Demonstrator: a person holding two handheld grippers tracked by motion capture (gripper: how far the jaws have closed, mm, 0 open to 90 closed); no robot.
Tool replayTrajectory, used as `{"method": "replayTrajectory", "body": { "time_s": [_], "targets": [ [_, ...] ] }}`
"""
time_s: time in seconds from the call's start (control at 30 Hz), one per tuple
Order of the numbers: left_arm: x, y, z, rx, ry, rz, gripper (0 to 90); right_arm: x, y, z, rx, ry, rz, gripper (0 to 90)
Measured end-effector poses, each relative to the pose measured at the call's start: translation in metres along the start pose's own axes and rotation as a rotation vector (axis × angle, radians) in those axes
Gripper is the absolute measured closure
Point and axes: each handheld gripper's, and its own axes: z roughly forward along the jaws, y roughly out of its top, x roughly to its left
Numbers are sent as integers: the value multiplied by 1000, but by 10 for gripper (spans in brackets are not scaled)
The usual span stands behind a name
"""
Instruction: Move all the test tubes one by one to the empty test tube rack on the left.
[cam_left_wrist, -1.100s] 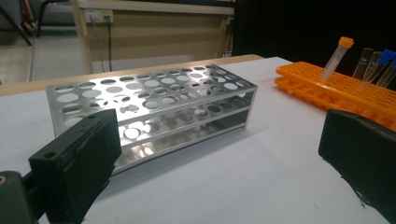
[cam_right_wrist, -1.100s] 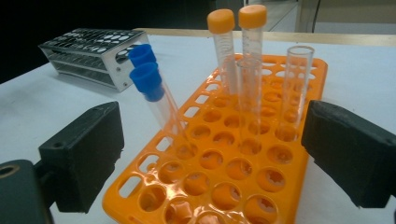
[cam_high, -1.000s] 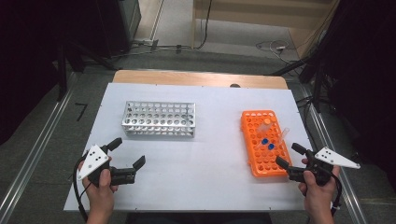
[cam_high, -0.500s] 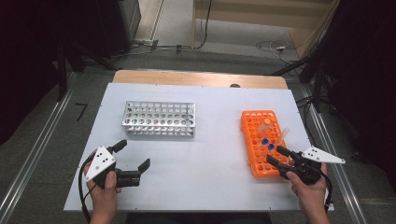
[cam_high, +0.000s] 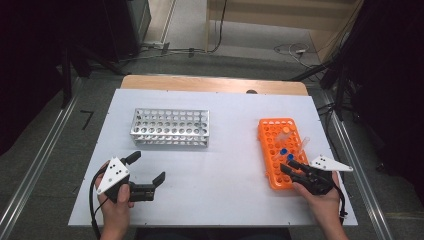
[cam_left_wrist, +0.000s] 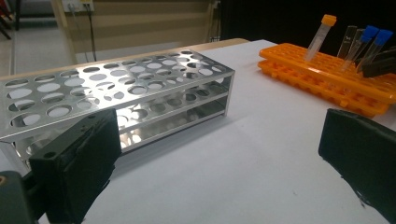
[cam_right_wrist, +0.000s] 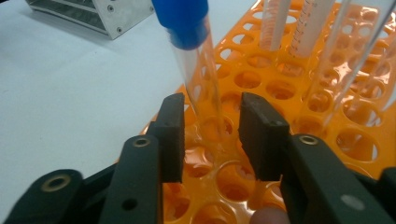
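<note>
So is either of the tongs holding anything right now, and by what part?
Nothing is held. The right tongs have been closing around the blue-capped tube, low on its clear body, pads not pressing yet. The left tongs are open over the table.

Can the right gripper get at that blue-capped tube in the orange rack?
Probably yes. The right gripper already has the blue-capped tube between its jaws, which have just been closing; small gaps remain each side. The neighbouring tubes in the orange rack stand farther back, so nothing blocks the grip.
</note>
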Motion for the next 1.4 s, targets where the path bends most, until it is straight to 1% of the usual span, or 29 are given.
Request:
{"method": "replayTrajectory", "body": {
  "time_s": [0.07, 0.2, 0.37, 0.47, 0.5, 0.63, 0.67, 0.7, 0.73, 0.87, 0.97, 1.1, 1.17, 1.2, 1.23, 1.33, 1.37, 1.4],
  "targets": [
    [-1, 0, 1, 1, -4, -4, 0, 2, 1, 1, -4, -10, -10, 644],
    [-2, -1, 2, 5, -9, -1, 0, 4, 0, 4, -3, -10, -16, 685],
    [-4, -1, 3, 9, -19, -2, 0, 3, -1, 5, 2, -28, -25, 744],
    [-4, -1, 4, 10, -24, -3, 0, 1, -1, 3, -5, -31, -15, 751],
    [-5, -1, 4, 8, -28, -4, 0, 1, 0, 1, -25, -30, -15, 752],
    [-6, 0, 4, 8, -38, -1, 0, 3, 4, -7, -44, -40, -18, 753],
    [-7, 0, 4, 6, -39, -4, 0, 4, 5, -10, -53, -44, -17, 753],
    [-7, 0, 4, 7, -37, -4, 0, 7, 8, -16, -67, -59, -16, 753],
    [-7, 0, 4, 8, -38, -3, 0, 7, 8, -16, -67, -59, -16, 753],
    [-8, 1, 4, 9, -45, 0, 0, 11, 12, -28, -96, -61, -16, 754],
    [-11, 2, 5, 7, -45, -4, 0, 16, 16, -33, -113, -45, -18, 754],
    [-16, 5, 6, 9, -46, 0, 0, 26, 19, -32, -115, -11, -41, 755],
    [-18, 6, 7, 8, -56, 1, 0, 33, 21, -30, -114, 17, -56, 755],
    [-20, 7, 7, 11, -63, -1, 0, 33, 21, -30, -114, 17, -56, 755],
    [-21, 7, 8, 11, -75, 2, 0, 36, 22, -29, -114, 27, -62, 755],
    [-26, 10, 10, 9, -93, 5, 0, 43, 23, -25, -110, 65, -71, 755],
    [-27, 10, 11, 5, -97, 2, 0, 48, 23, -21, -105, 84, -78, 755],
    [-29, 11, 12, 6, -102, 3, 0, 48, 23, -21, -105, 84, -78, 755]
  ]
}}
